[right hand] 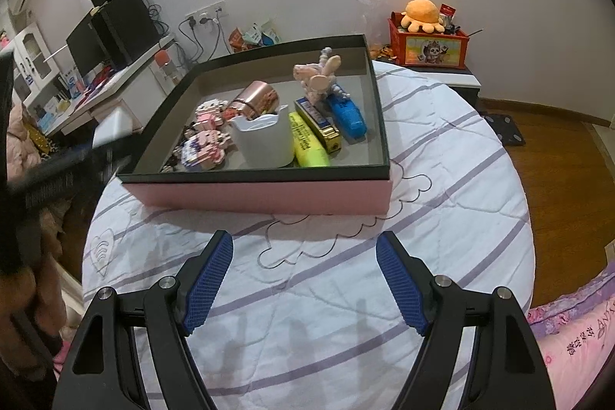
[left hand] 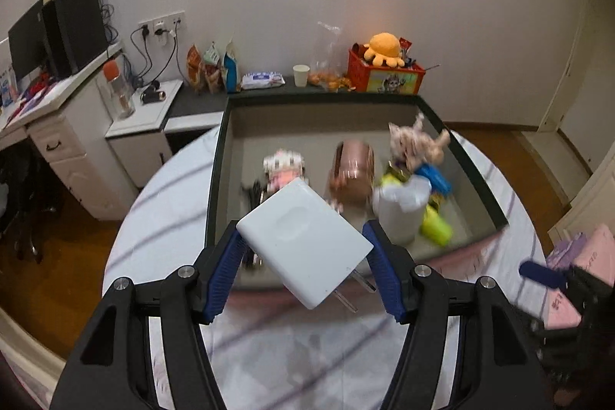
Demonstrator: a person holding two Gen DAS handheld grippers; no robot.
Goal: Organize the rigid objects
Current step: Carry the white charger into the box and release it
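The white charger [left hand: 305,241] is pinched, prongs near-right, by the left gripper [left hand: 305,268] just short of the box [left hand: 217,156] (already well filled); the right gripper [right hand: 305,281] hangs spread, empty.

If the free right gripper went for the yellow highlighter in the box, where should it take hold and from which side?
Grip the highlighter across its barrel near the end facing the box's front wall, coming down from above. It lies flat, wedged between the white cup and the gold harmonica, so side access looks blocked. The right gripper is open and empty.
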